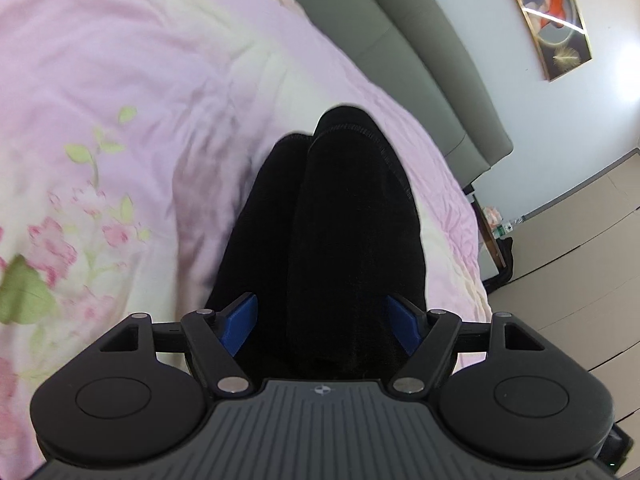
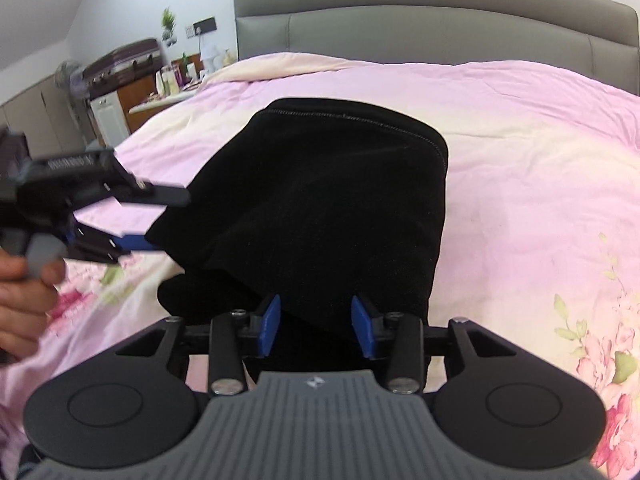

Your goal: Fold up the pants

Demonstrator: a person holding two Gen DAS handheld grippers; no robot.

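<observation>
both tongs (image 1: 322,322) (image 2: 316,326) open, black pants (image 2: 320,208) lying between blue pads, ungripped.

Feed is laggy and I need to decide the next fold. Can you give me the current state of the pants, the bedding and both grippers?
black pants: folded over in layers on the bed, stitched hem edge on top at the far end.
pink floral duvet: spread out, lightly wrinkled, under the pants.
left gripper: open, fingertips at the pants' left edge.
right gripper: jaws partly apart with pants fabric between the blue pads; a clamp is not clear.
</observation>
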